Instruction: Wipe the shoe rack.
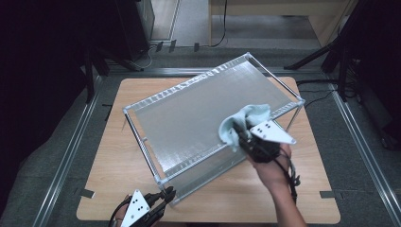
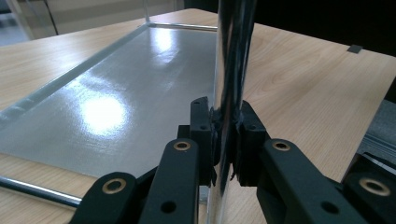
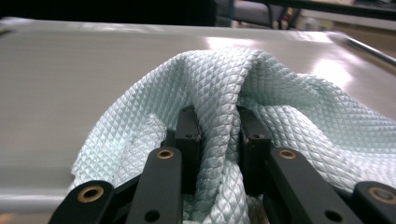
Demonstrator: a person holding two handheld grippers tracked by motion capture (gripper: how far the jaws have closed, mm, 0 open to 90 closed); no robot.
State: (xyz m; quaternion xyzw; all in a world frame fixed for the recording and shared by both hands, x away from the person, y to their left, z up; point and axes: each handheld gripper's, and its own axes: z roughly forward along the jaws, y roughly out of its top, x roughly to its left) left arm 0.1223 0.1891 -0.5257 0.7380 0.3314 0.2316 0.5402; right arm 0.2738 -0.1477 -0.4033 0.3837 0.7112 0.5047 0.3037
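Observation:
A two-tier wire rack with grey liner sheets stands askew on the wooden table; its top shelf [image 1: 189, 113] fills the middle of the high view. A pale green waffle-weave cloth [image 1: 241, 122] lies bunched on the right part of that shelf, and my right gripper [image 1: 242, 134] is shut on a fold of it [image 3: 219, 135]. My left gripper [image 1: 166, 194] is at the rack's near corner, shut on the shiny upright corner post [image 2: 229, 70]. In the left gripper view the lower shelf [image 2: 116, 93] stretches away behind the post.
The wooden table [image 1: 118, 156] has free strips left of the rack and along its front edge. Metal floor rails [image 1: 71, 151] run along both sides. Dark stands and cables sit beyond the far edge.

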